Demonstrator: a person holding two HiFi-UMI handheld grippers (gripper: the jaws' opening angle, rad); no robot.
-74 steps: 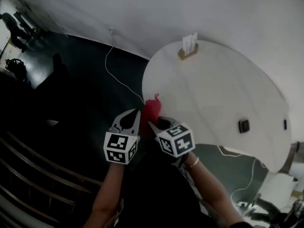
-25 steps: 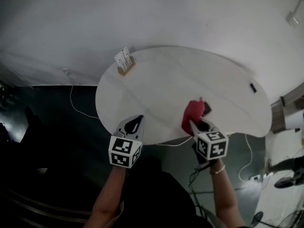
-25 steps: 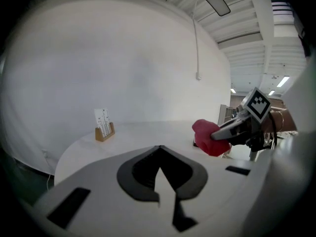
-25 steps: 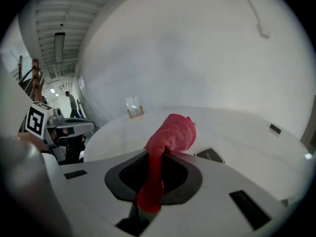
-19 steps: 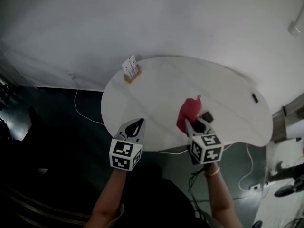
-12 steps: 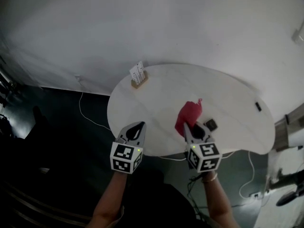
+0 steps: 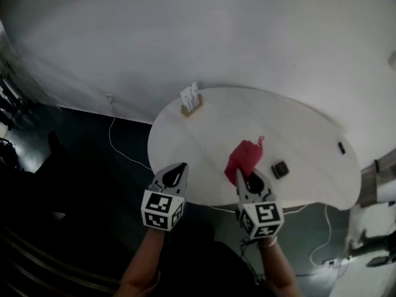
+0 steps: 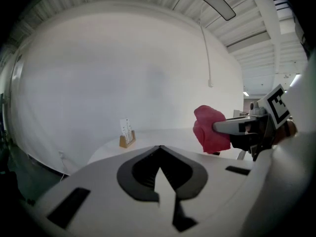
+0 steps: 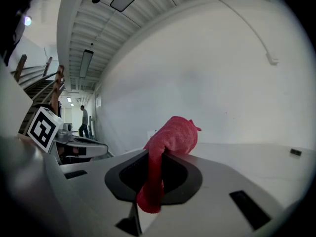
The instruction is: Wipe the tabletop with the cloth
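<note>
The right gripper [image 7: 245, 177] is clamped on the bunched red terry cloth [image 7: 243, 156]. The cloth's bulk stands up past the jaw tips and a tail hangs back between the jaws (plainest in the right gripper view). The gripper is held at the near edge of the white oval table [image 7: 309, 135], forearm reaching straight forward. Whether the cloth touches the tabletop I cannot tell. The left gripper [image 7: 179, 167], jaws pressed together on nothing, sits just off the table's near edge over the dark floor [image 7: 93, 159], its forearm roughly parallel to the other. On the table a small black square object [image 7: 280, 169] lies near the cloth, and a wooden card holder [image 7: 192, 107] stands at the far edge.
</note>
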